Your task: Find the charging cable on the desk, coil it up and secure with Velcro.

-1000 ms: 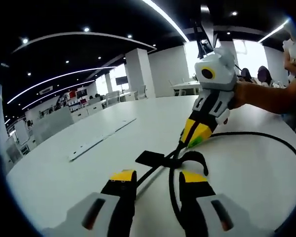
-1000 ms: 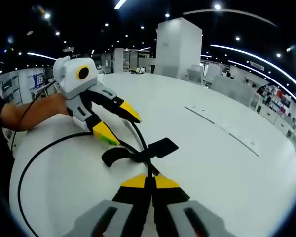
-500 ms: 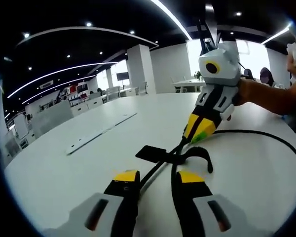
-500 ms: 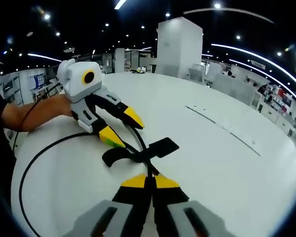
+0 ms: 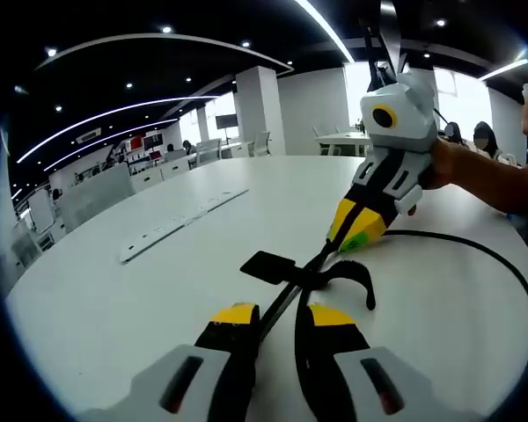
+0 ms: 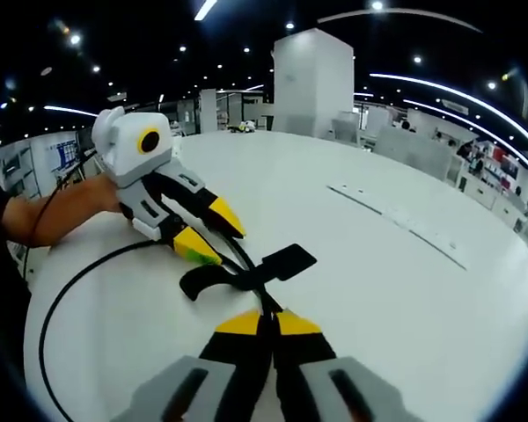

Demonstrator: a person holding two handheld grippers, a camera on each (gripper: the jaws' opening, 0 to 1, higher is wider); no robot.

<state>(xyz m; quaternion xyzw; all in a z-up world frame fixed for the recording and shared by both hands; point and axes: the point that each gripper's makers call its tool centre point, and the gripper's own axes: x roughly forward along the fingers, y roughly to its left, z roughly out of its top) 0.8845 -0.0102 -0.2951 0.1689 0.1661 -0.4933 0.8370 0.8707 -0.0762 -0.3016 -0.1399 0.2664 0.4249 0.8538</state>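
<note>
Right gripper view: the right gripper (image 6: 266, 327) is clamped on the black charging cable (image 6: 246, 264) lying on the white desk (image 6: 405, 290); beyond, the left gripper (image 6: 209, 230) stands parted astride it, gripping nothing, beside the Velcro strap (image 6: 286, 262). Closing the loop calls for steady tension. No readable writing

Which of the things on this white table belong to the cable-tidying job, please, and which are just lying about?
Part of the job:
- black charging cable
- black Velcro strap around the cable
- left tongs, open astride the cable
- right tongs, shut on the cable

Lying about:
- flat white strip on the table
- chairs and desks far behind
</note>
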